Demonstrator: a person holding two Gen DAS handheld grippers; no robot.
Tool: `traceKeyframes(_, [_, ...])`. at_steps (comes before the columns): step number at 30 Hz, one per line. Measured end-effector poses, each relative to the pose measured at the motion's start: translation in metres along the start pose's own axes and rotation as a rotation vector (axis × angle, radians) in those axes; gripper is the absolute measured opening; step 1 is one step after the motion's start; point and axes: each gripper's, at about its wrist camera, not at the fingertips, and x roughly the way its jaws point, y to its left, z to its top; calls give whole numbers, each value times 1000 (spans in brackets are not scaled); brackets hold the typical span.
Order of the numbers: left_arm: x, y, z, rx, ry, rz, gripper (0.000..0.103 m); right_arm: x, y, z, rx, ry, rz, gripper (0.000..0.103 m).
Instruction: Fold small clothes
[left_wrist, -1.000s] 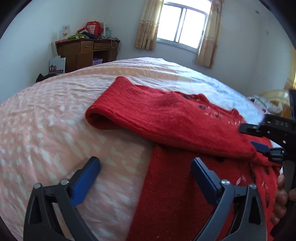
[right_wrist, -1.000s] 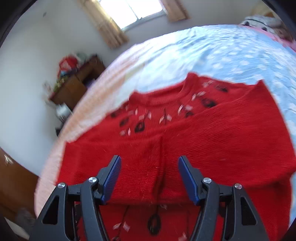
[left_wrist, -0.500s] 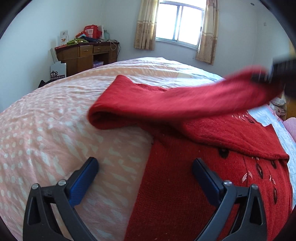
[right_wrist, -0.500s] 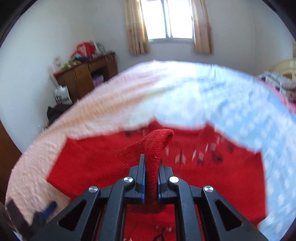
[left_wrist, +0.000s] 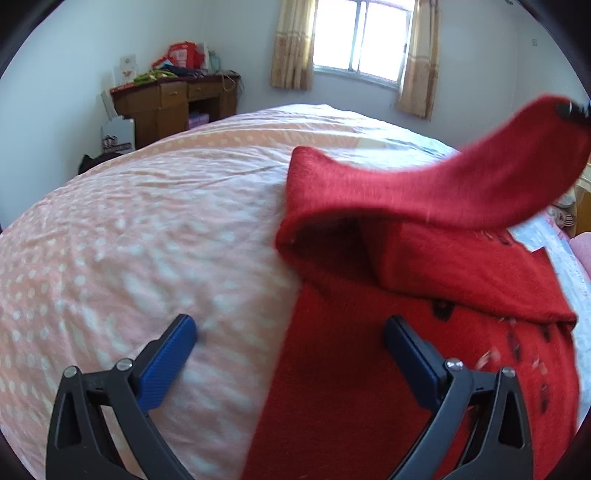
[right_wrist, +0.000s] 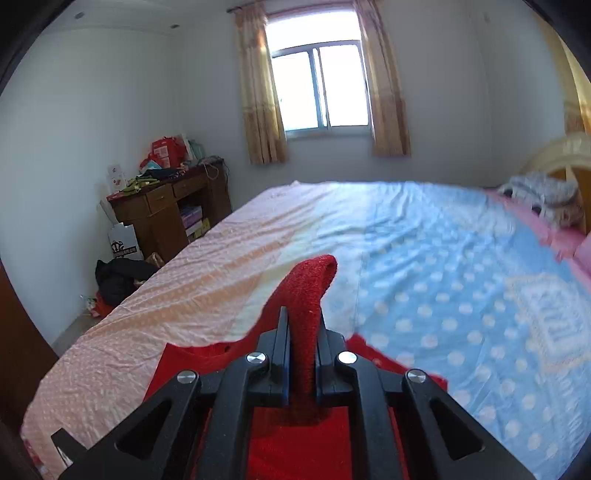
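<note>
The bed (right_wrist: 424, 266) carries a dotted cover, pink on one side and blue on the other. A red sweater (left_wrist: 369, 387) lies flat on the bed at the pink side. Its sleeve (left_wrist: 461, 188) is raised off the body and arcs up to the right. The right tongs (right_wrist: 303, 354) are pressed together, pinching the sleeve end. The left tongs (left_wrist: 288, 354) are spread wide over the sweater's edge, gripping nothing.
</note>
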Motion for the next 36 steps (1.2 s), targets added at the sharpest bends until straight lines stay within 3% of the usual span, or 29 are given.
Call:
traceKeyframes(4, [4, -15, 22, 12, -17, -11, 103, 0, 22, 8, -36, -11, 62, 8])
traceKeyframes(8, [43, -31, 33, 64, 100, 93, 103, -16, 56, 32, -100, -68, 119, 8])
traceKeyframes(11, [50, -13, 44, -53, 112, 125, 103, -35, 71, 52, -120, -128, 161, 8])
traceKeyframes(14, [49, 18, 47, -215, 68, 164, 103, -60, 70, 61, -125, -202, 166, 8])
traceKeyframes(18, [50, 32, 45, -270, 51, 179, 103, -68, 43, 57, -104, -222, 145, 8])
traceKeyframes(20, [52, 27, 45, -247, 58, 217, 103, -60, 26, 51, -87, -190, 118, 8])
traceKeyframes(24, [57, 33, 45, -262, 49, 216, 103, -34, -26, 15, -44, -84, 23, 8])
traceKeyframes(30, [51, 22, 41, -241, 44, 231, 103, 28, -105, -74, 56, 165, -152, 8])
traceKeyframes(34, [49, 18, 39, -227, 50, 224, 103, 58, -125, -131, 43, 318, -213, 8])
traceKeyframes(36, [45, 15, 37, -193, 66, 228, 103, 51, -121, -136, 17, 273, -230, 14])
